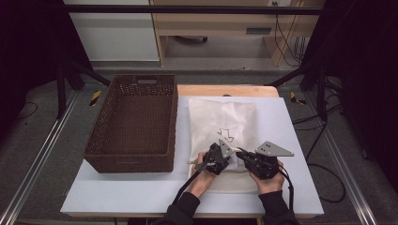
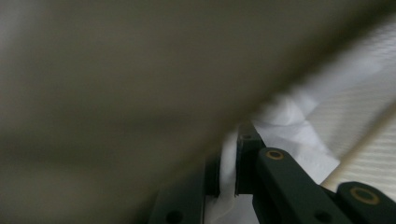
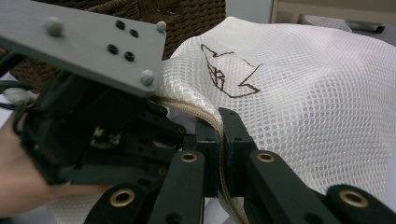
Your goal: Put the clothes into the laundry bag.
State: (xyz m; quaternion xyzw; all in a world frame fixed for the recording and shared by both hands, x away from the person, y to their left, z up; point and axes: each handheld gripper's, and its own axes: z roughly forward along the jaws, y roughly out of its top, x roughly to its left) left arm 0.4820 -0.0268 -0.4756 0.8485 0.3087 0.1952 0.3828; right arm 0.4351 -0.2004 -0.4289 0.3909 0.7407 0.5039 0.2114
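A white mesh bag (image 1: 223,119) with a dark line drawing (image 1: 226,133) lies flat on the pale table top. Both grippers meet at its near edge. My right gripper (image 1: 240,153) is shut on the bag's zipped hem (image 3: 196,109), which runs between its jaws (image 3: 220,135). My left gripper (image 1: 229,158) sits right beside it, its grey plate (image 3: 88,42) close on the left in the right gripper view. In the left gripper view the jaws (image 2: 229,163) pinch a fold of white fabric (image 2: 299,135), under a blurred beige layer that hides the rest.
A large brown wicker basket (image 1: 133,117) stands left of the bag, close to it, and holds nothing I can see. The pale table top (image 1: 141,187) has bare room along its near edge and right side. Dark frame bars and cables lie beyond the table.
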